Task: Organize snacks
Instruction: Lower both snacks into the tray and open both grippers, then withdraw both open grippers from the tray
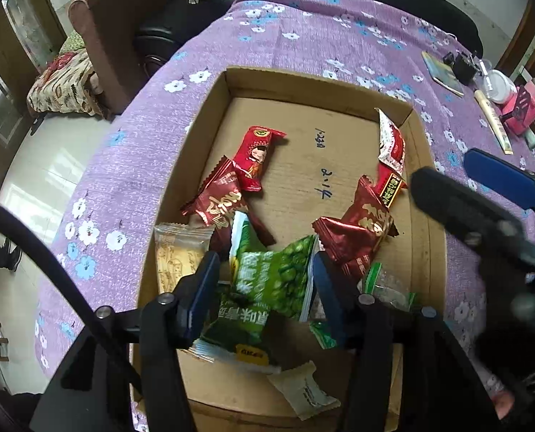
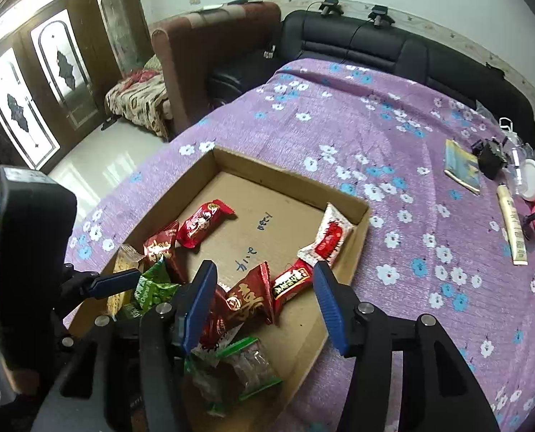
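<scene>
Mid-sort, likely picking: left claw (image 1: 265, 280) spread apart either side of green pea packet (image 1: 278, 273) in cardboard box (image 1: 209, 108), right claw (image 2: 263, 298) spread apart w/ nothing gripped; next, prob. squeeze & lift.

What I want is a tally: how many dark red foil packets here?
2 dark red packets: one left of the green packet, one right of it; others may be hidden.

Box floor (image 1: 303, 151) bare (far end); snacks (image 1: 274, 273) crowd near.
</scene>
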### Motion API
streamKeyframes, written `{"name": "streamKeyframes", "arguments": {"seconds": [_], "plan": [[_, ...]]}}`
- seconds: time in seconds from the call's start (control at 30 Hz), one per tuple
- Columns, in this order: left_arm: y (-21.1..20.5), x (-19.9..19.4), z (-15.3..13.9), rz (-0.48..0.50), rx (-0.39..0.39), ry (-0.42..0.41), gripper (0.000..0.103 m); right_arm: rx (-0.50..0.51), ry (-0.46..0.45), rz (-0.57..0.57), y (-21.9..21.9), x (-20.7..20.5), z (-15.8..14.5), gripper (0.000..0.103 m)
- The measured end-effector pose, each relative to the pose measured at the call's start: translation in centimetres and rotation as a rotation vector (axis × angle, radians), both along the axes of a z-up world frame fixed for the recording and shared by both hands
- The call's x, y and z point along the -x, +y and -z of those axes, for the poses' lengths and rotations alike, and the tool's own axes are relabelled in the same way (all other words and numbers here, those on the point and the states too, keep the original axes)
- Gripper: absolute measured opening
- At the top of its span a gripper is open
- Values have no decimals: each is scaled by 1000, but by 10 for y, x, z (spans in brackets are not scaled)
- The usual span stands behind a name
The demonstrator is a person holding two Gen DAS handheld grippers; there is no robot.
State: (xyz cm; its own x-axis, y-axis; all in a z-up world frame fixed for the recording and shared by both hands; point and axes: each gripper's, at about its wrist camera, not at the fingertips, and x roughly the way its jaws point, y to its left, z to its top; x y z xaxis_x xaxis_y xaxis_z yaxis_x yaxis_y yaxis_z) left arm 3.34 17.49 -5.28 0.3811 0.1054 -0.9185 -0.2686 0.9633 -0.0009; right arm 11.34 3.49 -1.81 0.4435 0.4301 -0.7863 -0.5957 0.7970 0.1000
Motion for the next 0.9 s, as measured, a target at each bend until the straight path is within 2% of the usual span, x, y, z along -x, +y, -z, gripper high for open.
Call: {"name": "streamKeyframes", "arguments": {"seconds": [0.13, 0.3, 0.47, 0.57, 0.7, 0.9], "plan": [[-4, 16, -10, -8, -30, -42, 63, -60, 8, 36, -23, 9, -12, 66], [-7, 43, -20, -37, -41, -100, 66, -111, 5, 49, -49, 35, -17, 70], [-11, 72, -24, -72, -31, -132, 66, -64, -28, 37, -66, 65, -7, 70], [-17, 86, -25, -64, -40, -136, 66, -46, -1, 30, -74, 78, 4, 70], [-21, 99, -25, -50, -8, -158, 69, -30, 40, 30, -84, 87, 17, 70], [-23, 112, -23, -49, 5, -174, 69, -26, 64, 35, -94, 93, 25, 70]]}}
